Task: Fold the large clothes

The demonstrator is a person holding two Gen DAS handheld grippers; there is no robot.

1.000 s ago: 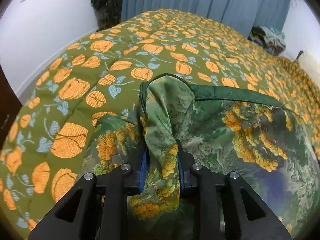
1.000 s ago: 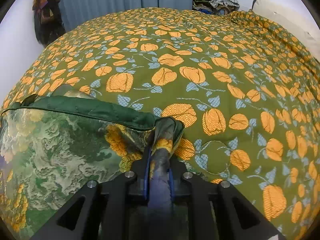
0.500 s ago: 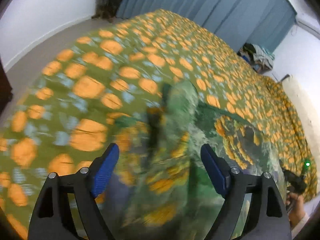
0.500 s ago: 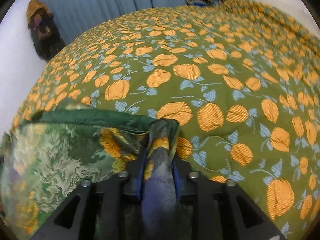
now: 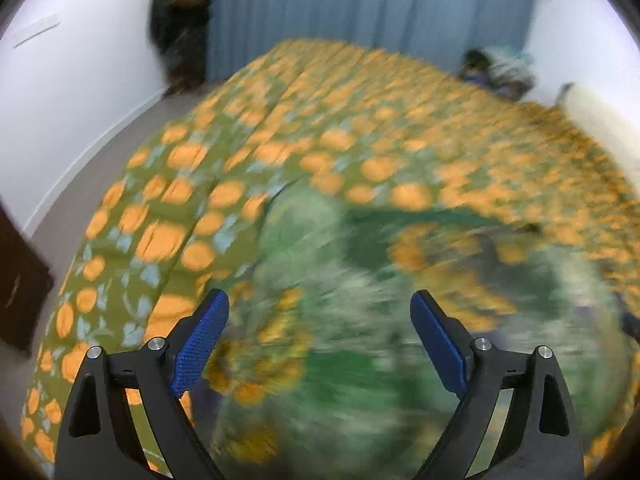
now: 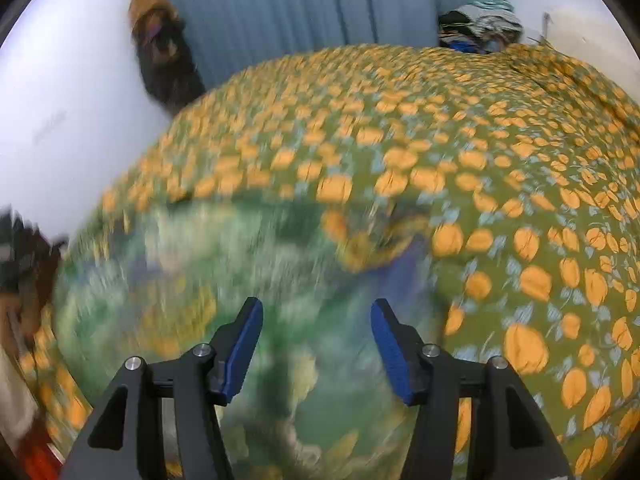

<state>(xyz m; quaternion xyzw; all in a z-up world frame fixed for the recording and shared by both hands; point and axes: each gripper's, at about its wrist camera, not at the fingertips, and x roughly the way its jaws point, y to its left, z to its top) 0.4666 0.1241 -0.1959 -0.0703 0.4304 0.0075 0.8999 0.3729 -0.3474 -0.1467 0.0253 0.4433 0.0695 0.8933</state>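
Bedspread (image 5: 168, 236) carries the green garment (image 5: 360, 320); both grippers' jaws gape empty; only right view shows a brown corner.

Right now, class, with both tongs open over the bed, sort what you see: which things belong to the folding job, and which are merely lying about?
Belongs to the job:
- green floral-print garment
- left tongs, open
- right tongs, open
- orange-flowered olive bedspread, the folding surface

Lying about:
- heap of clothes at the far corner
- dark clothing hanging by the blue curtain
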